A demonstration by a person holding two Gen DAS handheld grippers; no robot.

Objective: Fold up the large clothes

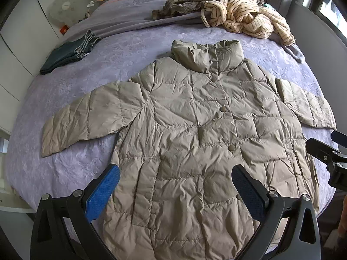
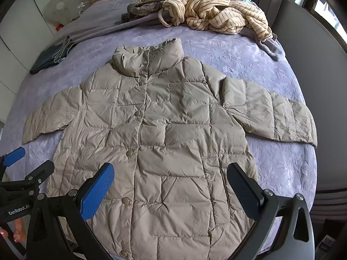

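Already spread: jacket (image 1: 195, 134) flat on bed (image 1: 76, 164), front up, sleeves out, ready for folding. Left gripper (image 1: 175, 186) and right gripper (image 2: 171, 184) hover over hem, fingers released, nothing grasped.

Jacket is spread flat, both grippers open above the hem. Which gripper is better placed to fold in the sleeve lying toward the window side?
Right. The right gripper hovers nearer that sleeve of the jacket; the left gripper sits farther over.
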